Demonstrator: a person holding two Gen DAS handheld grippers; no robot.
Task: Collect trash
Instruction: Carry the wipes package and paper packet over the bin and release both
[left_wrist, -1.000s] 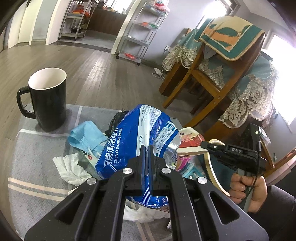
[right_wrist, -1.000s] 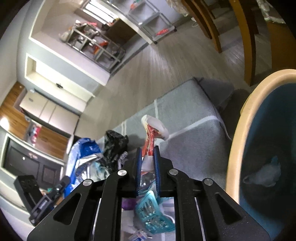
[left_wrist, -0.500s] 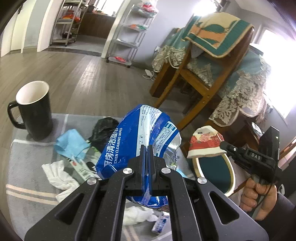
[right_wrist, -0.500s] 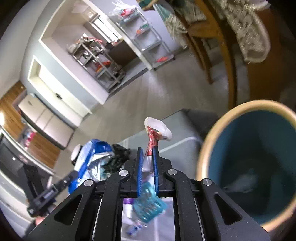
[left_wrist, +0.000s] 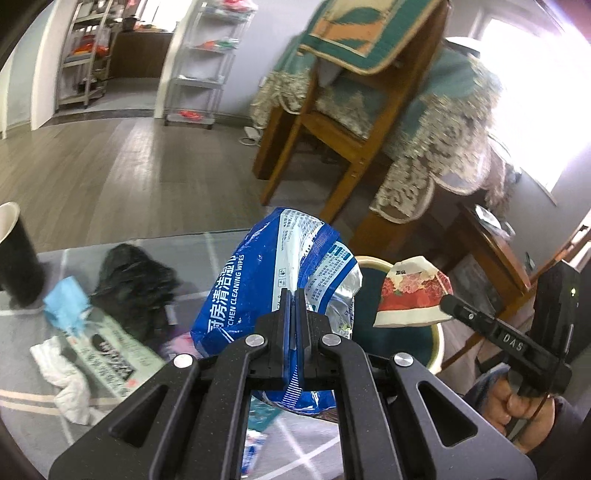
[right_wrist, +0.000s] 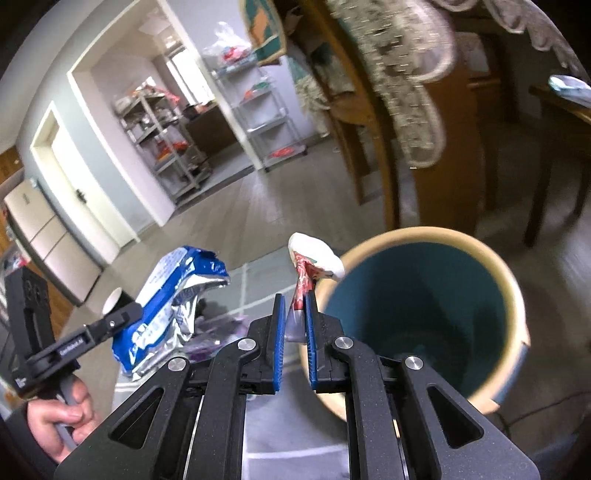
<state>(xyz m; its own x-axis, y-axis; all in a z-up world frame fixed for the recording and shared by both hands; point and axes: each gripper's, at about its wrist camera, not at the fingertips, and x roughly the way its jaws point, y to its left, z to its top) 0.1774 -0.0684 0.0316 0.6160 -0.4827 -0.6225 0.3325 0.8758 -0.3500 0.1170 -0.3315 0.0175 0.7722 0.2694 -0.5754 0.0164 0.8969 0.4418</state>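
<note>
The left gripper (left_wrist: 293, 314) was clamped tight on a blue kitchen cleaning wipes packet (left_wrist: 273, 295), its two fingers pressed together with only the crumpled foil between them, the packet held up above the grey striped cloth (left_wrist: 33, 391); the right gripper (right_wrist: 293, 325) stood with its jaws parted by a clear gap, a red-and-white floral wrapper (right_wrist: 308, 269) lying against the right-hand finger and rising between the tips, so whether it was truly gripped I could not tell; in the left wrist view that wrapper (left_wrist: 412, 295) hung at the tip of the right gripper (left_wrist: 448, 302), just over the near rim of the teal bin (left_wrist: 436, 339); in the right wrist view the bin (right_wrist: 513, 295), tan-rimmed and teal inside, sat just beside and to the right of the fingers; on the cloth lay a black plastic bag (left_wrist: 136, 273), a scrap of light blue cloth (left_wrist: 64, 302), a printed flat pack (left_wrist: 107, 354) and a white crumpled tissue (left_wrist: 72, 387); a black mug (left_wrist: 16, 258) stood upright at the left edge; a wooden chair (left_wrist: 332, 122) draped in teal fabric stood behind.
</note>
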